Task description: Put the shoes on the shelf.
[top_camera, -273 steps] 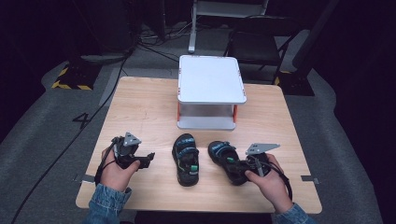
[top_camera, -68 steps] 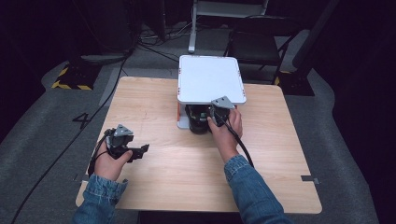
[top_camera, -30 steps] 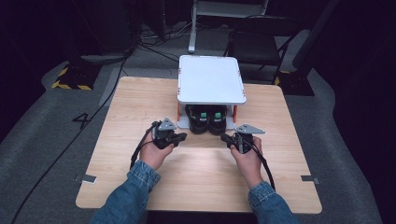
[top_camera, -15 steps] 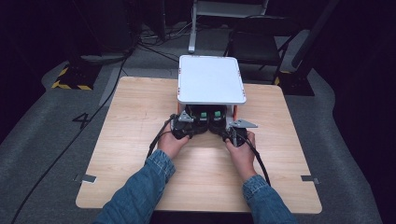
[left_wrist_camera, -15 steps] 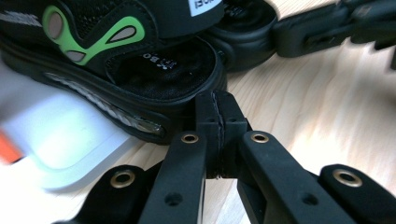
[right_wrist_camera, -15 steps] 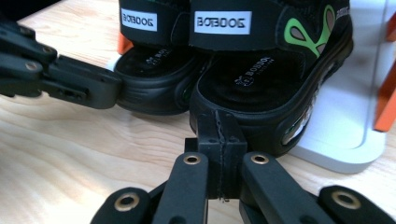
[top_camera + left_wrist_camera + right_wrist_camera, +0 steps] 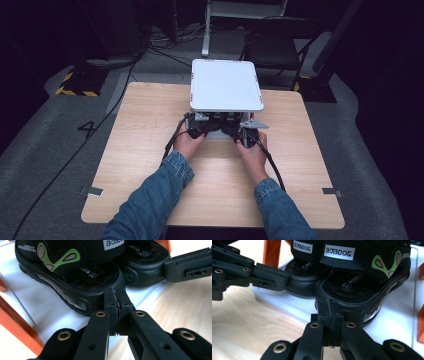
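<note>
1. On the light wooden table [image 7: 150, 150] stands a small white shelf with orange legs [image 7: 226, 85].
2. Two black sandals with green shapes lie on its low white board, heels toward you: the left sandal [image 7: 67, 270] and the right sandal [image 7: 364, 282].
3. Your left gripper [image 7: 116, 305] and right gripper [image 7: 329, 312] are both clenched, holding nothing, each tip touching its own sandal's heel.
4. Each sandal's long side runs straight away from you, with some room deeper under the top.
</note>
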`<state>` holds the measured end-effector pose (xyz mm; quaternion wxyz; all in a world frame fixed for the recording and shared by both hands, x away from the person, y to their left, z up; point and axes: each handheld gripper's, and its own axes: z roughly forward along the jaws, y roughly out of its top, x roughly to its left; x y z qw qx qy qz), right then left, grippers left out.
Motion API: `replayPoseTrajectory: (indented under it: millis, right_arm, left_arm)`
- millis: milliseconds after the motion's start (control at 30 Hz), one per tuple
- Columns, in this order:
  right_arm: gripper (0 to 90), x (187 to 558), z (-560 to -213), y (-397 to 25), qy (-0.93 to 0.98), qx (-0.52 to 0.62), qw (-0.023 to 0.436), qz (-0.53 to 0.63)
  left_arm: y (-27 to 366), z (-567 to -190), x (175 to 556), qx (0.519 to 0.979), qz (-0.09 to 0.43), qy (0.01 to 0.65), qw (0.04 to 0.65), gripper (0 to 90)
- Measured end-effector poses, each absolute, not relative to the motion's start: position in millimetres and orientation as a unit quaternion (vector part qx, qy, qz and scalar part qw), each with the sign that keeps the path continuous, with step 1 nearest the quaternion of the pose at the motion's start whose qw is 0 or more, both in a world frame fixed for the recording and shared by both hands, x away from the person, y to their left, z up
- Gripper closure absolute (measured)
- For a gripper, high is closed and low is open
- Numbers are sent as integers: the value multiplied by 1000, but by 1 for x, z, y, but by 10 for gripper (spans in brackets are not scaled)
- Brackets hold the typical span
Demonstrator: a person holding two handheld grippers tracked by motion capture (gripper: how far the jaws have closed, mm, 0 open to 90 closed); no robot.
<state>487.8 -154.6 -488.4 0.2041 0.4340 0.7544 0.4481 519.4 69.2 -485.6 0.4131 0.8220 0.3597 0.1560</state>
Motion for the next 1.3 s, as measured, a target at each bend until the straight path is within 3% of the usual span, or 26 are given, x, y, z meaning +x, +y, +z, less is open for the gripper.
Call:
replayPoseTrajectory:
  millis: [300, 433, 500, 633, 1033, 1167, 1300]
  right_arm:
    - [900, 503, -490, -160, 747, 447, 216, 443]
    - [883, 499, -487, -160, 748, 442, 222, 443]
    - [853, 494, -482, -162, 747, 438, 217, 450]
    - [812, 477, -461, -168, 749, 415, 219, 466]
    - [751, 423, -418, -214, 747, 388, 238, 486]
    - [697, 410, -405, -231, 738, 384, 248, 497]
    - [538, 399, -395, -254, 736, 370, 231, 517]
  left_arm:
    - [65, -490, 526, 817, 144, 356, 429, 860]
    - [64, -488, 520, 814, 146, 360, 432, 691]
    - [65, -485, 515, 818, 142, 351, 434, 660]
    - [80, -476, 491, 821, 118, 367, 422, 543]
    - [131, -425, 415, 795, 135, 372, 459, 451]
    - [146, -416, 393, 793, 148, 375, 457, 395]
    - [168, -408, 370, 799, 156, 373, 446, 311]
